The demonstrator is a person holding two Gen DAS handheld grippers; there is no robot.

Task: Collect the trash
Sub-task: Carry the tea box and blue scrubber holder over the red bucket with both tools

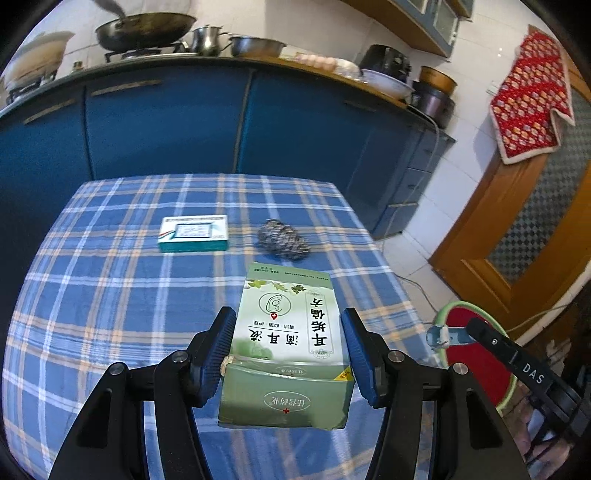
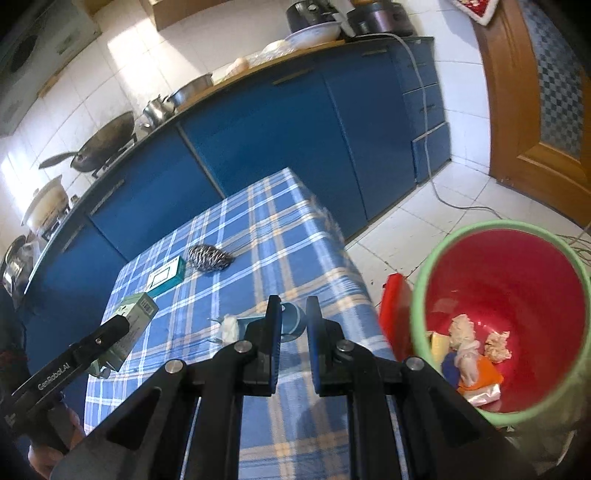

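Note:
My left gripper (image 1: pixel 288 345) is shut on a green medicine box (image 1: pixel 291 332) and holds it above the blue plaid tablecloth (image 1: pixel 110 295); the box also shows in the right wrist view (image 2: pixel 135 314). My right gripper (image 2: pixel 293 325) is shut on a small blue bottle (image 2: pixel 291 321) with a white tissue wad (image 2: pixel 229 328) at its left end, near the table's right edge. A red bin with a green rim (image 2: pixel 417 295) stands on the floor right of the table and holds several pieces of trash (image 2: pixel 469 354). A teal and white box (image 1: pixel 194 233) and a steel scourer (image 1: pixel 282 238) lie further back.
Blue kitchen cabinets (image 1: pixel 166 122) run behind the table, with a wok (image 1: pixel 144 27) and pots on the counter. A wooden door (image 1: pixel 535 229) is at the right. A cable (image 2: pixel 458 205) trails over the tiled floor. A red object (image 2: pixel 393 306) stands between table and bin.

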